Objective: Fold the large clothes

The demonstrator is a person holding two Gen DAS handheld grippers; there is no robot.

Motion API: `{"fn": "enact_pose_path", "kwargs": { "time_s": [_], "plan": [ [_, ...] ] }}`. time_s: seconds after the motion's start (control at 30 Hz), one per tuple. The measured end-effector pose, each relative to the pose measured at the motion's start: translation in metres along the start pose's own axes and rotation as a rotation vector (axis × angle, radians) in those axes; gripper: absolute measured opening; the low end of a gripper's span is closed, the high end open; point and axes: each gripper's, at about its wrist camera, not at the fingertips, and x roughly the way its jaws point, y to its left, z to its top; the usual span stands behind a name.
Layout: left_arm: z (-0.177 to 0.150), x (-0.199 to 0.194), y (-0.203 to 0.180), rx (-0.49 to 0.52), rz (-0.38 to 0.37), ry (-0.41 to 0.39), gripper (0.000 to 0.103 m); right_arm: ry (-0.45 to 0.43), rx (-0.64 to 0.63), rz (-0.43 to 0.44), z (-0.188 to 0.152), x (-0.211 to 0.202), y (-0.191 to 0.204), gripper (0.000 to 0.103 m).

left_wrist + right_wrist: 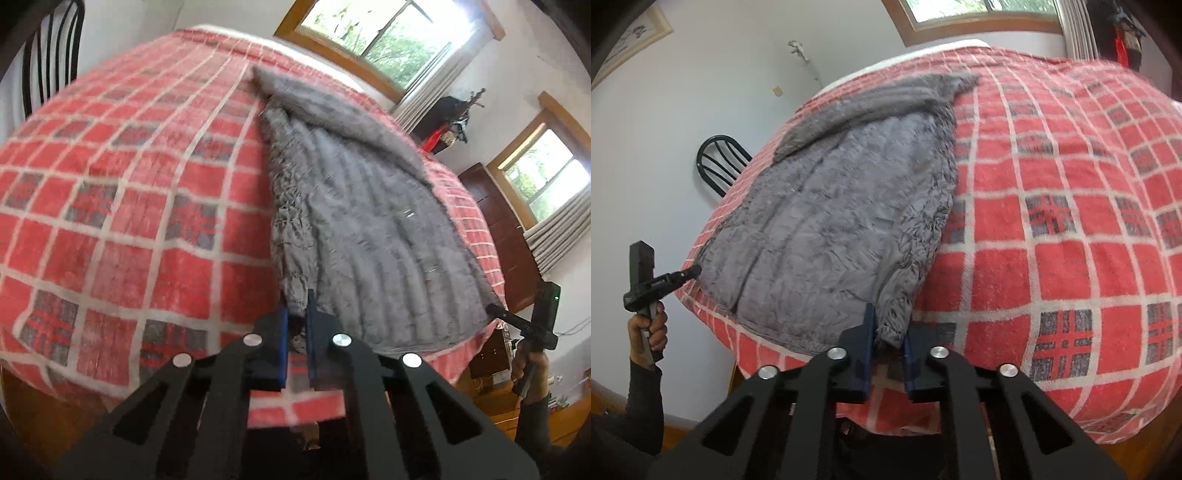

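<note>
left gripper (296,317): your blue-padded fingers (282,332) pinch a near corner of the grey quilted jacket (369,229), the fabric bunched between them at the near edge of the bed.
right gripper (889,334): your other pair is closed on another near corner of the same jacket (831,229); grey cloth fills the gap between the pads.
cross views: each camera catches the opposite tool out at the side, your right hand (532,373) at the right of the left view and your left hand (650,325) at the left of the right view, both tips touching the hem.
jacket: it lies flat and lengthwise on the bed, hem near, stretching away from you, with a sleeve (857,107) folded across its far end.
blanket (1052,206): a red, white and grey plaid cover spreads under the jacket and over the whole bed, wide open to one side of the garment.
chair (718,166): a black metal chair back stands beside the bed, against the white wall.
far wall: two wood-framed windows (376,29) with pale curtains (436,85) show green leaves outside; dark wooden furniture (495,229) stands between them.
</note>
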Motion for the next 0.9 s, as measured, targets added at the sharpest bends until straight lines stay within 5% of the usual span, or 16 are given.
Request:
{"fn": "enact_pose_path", "kwargs": {
  "time_s": [0.37, 0.63, 0.9],
  "plan": [
    [0.021, -0.067, -0.037, -0.006, -0.092, -0.151, 0.005, -0.140, -0.030, 0.016, 0.042, -0.058, 0.022, 0.009],
    [0.101, -0.067, -0.063, 0.028, -0.017, -0.225, 0.005, -0.206, -0.065, -0.070, 0.140, -0.053, 0.027, 0.008],
    [0.196, -0.031, -0.048, -0.031, 0.067, -0.224, 0.005, -0.186, -0.035, -0.135, 0.231, -0.008, 0.012, 0.008]
  ]
}}
